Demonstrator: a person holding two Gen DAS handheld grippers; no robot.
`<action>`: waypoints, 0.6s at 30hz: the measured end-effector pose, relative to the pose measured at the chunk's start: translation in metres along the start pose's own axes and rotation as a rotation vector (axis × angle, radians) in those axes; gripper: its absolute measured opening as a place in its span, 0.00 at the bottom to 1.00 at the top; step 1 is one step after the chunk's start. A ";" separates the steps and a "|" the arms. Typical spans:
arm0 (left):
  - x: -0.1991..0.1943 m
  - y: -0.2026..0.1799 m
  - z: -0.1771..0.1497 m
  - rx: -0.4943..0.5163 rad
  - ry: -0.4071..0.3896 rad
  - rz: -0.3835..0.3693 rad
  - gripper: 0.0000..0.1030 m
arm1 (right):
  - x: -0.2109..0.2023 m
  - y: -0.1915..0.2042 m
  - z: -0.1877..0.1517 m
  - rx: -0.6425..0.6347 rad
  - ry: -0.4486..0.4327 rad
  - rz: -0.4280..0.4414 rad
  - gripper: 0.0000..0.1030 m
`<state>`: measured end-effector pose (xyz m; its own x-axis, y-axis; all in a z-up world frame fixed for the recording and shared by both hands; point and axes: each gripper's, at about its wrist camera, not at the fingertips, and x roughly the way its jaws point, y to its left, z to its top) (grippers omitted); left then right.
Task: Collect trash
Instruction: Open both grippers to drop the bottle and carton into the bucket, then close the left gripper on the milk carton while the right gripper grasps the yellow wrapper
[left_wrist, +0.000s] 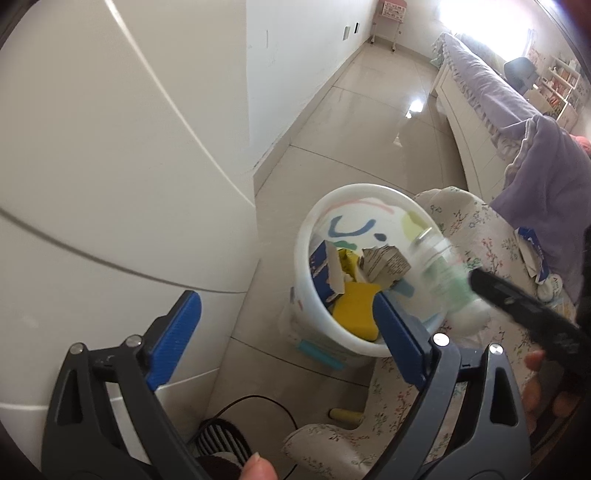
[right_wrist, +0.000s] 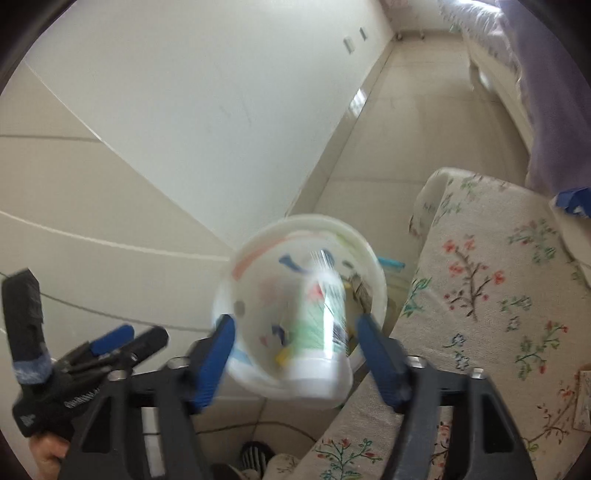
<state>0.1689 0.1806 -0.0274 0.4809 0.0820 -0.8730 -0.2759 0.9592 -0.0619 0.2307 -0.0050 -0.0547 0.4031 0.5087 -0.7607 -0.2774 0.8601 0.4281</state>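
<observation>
The white bin (left_wrist: 321, 314) stands on the floor (left_wrist: 369, 122) at the centre of both frames, beside the floral cushion (right_wrist: 498, 295) on the right, already holding torn cardboard (left_wrist: 384, 264) and a yellow sponge (left_wrist: 356, 308). The step looks like a drop: to do it well, each gripper should stay over the bin's mouth until its piece is clear of the rim.

The plastic bottle (right_wrist: 323, 328), motion-blurred, sits between the fingers of the right gripper (right_wrist: 295, 345), which stand spread and do not appear to press it; it seems to be falling bin-ward. It has a green-and-white label and a white end. The left gripper (left_wrist: 284, 332) is also wide apart and empty, low in its frame.
</observation>
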 end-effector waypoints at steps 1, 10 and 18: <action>-0.001 0.001 -0.001 -0.001 0.000 0.001 0.91 | -0.005 0.002 0.001 -0.008 -0.010 -0.025 0.69; -0.014 -0.003 -0.010 -0.008 -0.002 -0.053 0.97 | -0.058 -0.024 -0.011 0.033 -0.038 -0.125 0.71; -0.021 -0.024 -0.016 0.025 0.001 -0.092 0.99 | -0.108 -0.069 -0.018 0.068 -0.069 -0.244 0.72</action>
<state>0.1521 0.1514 -0.0151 0.5021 -0.0076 -0.8647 -0.2097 0.9691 -0.1302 0.1910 -0.1196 -0.0110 0.5100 0.2848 -0.8116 -0.1064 0.9572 0.2691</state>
